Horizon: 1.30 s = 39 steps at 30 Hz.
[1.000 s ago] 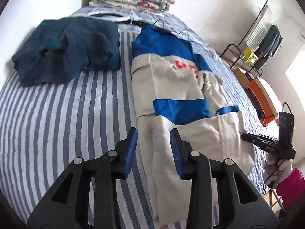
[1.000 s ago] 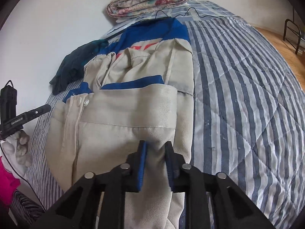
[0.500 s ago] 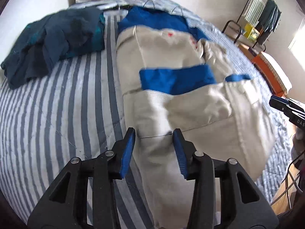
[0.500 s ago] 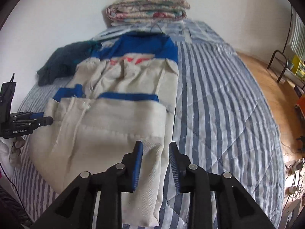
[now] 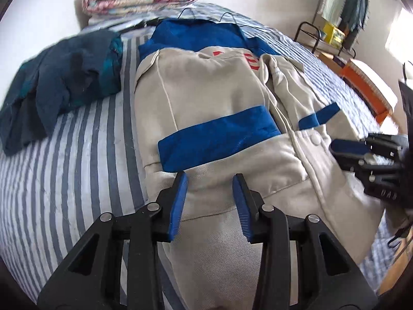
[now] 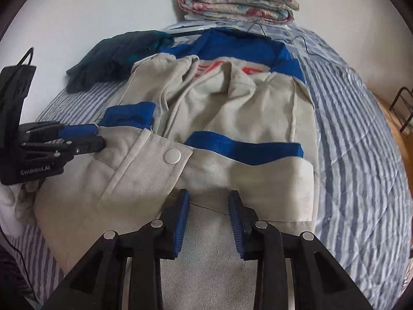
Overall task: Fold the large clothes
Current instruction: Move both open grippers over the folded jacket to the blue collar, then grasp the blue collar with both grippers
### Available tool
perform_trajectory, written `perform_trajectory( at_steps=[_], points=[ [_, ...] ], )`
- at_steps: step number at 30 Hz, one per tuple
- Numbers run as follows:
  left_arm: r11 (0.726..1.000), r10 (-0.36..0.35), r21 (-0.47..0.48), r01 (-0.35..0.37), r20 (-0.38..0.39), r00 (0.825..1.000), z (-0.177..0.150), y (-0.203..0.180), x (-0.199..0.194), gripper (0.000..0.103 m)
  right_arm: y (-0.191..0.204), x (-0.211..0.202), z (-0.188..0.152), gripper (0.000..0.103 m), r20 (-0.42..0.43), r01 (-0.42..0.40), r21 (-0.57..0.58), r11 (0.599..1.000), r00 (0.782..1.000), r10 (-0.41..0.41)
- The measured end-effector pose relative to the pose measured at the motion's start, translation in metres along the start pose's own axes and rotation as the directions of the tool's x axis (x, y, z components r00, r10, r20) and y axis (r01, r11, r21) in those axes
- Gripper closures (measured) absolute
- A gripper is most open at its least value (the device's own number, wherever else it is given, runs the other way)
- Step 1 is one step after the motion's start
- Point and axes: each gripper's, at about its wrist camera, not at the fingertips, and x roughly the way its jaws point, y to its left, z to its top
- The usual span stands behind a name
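Observation:
A large beige jacket [image 5: 219, 82] with blue bands and red lettering lies folded lengthwise on the striped bed; it also shows in the right wrist view [image 6: 232, 108]. My left gripper [image 5: 209, 180] is open, its fingers just above the jacket's near left fold below the blue band. My right gripper [image 6: 208, 197] is open and empty over the jacket's lower fold. Each gripper also shows in the other's view, the right one [image 5: 343, 148] at the jacket's right edge and the left one [image 6: 95, 135] at its left edge.
A dark blue and teal garment [image 5: 64, 77] lies heaped on the bed's left side. A folded floral quilt [image 6: 237, 0] sits at the head of the striped bed [image 6: 361, 129]. A metal rack [image 5: 317, 36] and an orange box [image 5: 366, 82] stand to the right.
Both grippers moved forward and lower over the jacket. The right gripper's jaws opened wider from nearly shut a second ago. The left gripper shifted right from the bedsheet onto the jacket.

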Motion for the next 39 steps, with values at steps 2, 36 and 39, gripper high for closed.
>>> perform_trajectory(
  at_steps=[2, 36, 39],
  points=[
    [1.000, -0.018, 0.003, 0.018, -0.030, 0.999, 0.004, 0.001, 0.000, 0.064, 0.002, -0.003, 0.001, 0.073, -0.015, 0.011, -0.027, 1.000, 1.000, -0.011],
    [0.959, -0.075, -0.283, 0.029, -0.151, 0.986, 0.261, 0.147, 0.194, 0.045, -0.206, 0.129, 0.217, 0.069, 0.103, -0.133, 0.248, 0.960, 0.989, 0.111],
    [0.974, -0.015, -0.226, -0.018, -0.142, 0.990, 0.263, 0.136, 0.205, 0.044, -0.203, 0.141, 0.227, 0.071, 0.115, -0.156, 0.247, 0.956, 0.985, 0.131]
  ],
)
